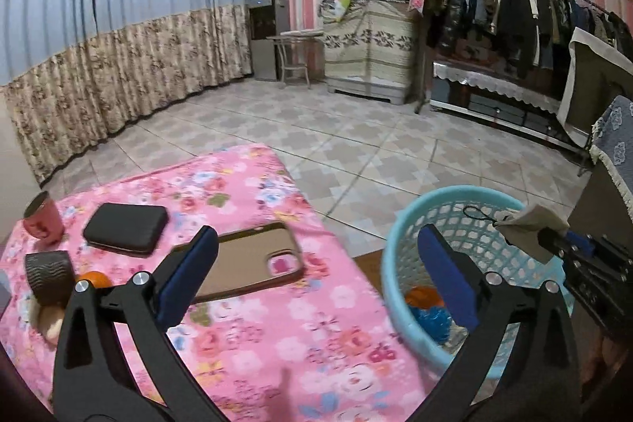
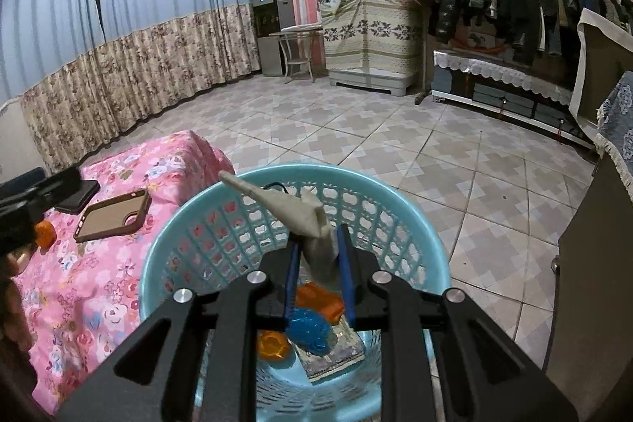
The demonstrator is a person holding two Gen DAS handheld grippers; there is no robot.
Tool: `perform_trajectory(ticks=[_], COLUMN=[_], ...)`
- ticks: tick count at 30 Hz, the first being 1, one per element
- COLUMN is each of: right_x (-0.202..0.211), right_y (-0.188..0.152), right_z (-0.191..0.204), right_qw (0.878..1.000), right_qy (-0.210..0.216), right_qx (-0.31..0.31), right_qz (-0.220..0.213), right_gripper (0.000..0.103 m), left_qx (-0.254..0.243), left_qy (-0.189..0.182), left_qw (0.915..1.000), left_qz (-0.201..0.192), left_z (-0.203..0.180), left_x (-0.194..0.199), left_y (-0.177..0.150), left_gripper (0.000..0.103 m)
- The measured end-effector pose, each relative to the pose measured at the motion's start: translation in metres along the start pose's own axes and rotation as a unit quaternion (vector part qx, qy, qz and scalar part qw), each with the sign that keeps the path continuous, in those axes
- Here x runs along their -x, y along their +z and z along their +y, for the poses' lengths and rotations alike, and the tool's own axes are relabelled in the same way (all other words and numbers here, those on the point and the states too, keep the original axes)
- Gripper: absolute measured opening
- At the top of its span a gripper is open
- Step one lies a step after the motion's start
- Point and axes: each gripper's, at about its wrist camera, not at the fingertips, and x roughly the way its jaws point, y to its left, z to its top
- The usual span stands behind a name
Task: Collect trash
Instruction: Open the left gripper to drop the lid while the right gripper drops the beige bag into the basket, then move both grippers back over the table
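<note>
over the blue basket point(image 2: 190, 224) our right gripper point(image 2: 316, 263) pinches a limp, light grey cloth scrap point(image 2: 300, 216) by its bunched end, left gripper point(image 1: 316, 275) spread empty.

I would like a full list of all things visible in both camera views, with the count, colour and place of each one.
basket: one, light blue, on the floor beside the pink table
trash in basket: several pieces, orange, blue and a flat printed packet, at the basket bottom
crumpled cloth: one, grey-beige, pinched in the right gripper above the basket
floral cloth: one, pink, covering the table
phone case: one, brown, lying flat on the floral cloth
black pouch: one, behind the phone case
pink cup: one, far left of the table
tape roll: one, dark grey, left edge
orange object: one, beside the tape roll
clothes rack: one, dark clothes, right wall
left gripper: open, empty
right gripper: shut on the crumpled cloth
</note>
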Motion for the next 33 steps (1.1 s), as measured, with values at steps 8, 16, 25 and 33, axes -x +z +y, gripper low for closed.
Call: perform_trajectory(ticks=[8,16,25,33], right_x=[-0.005,0.027,0.084,0.104], right_y=[0.003,0.001,-0.001,-0.015], right_z=[0.01,0.043,0.122,0.202], right_qw=[1.0,0.999,0.996,0.99], right_qy=[-0.019,-0.023,0.054,0.084], right_qx=[0.007,0.026,0.059,0.1], right_qz=[0.004,-0.016,-0.05,-0.053], right_gripper=[0.079,0.092,0.097,0.098], left_qx=[0.017,0.032,0.071,0.07], left_qy=[0.02,0.064,0.104,0.143], left_qw=[0.9996,0.9971,0.9915,0.9868], left_qz=[-0.014,-0.024,-0.029,-0.029], left_z=[0.036,0.09,0.165,0.228], left_x=[0.031,0.076,0.137,0.161], left_y=[-0.008,-0.027,-0.054,-0.072], left_gripper=[0.097,0.097,0.098,0.098])
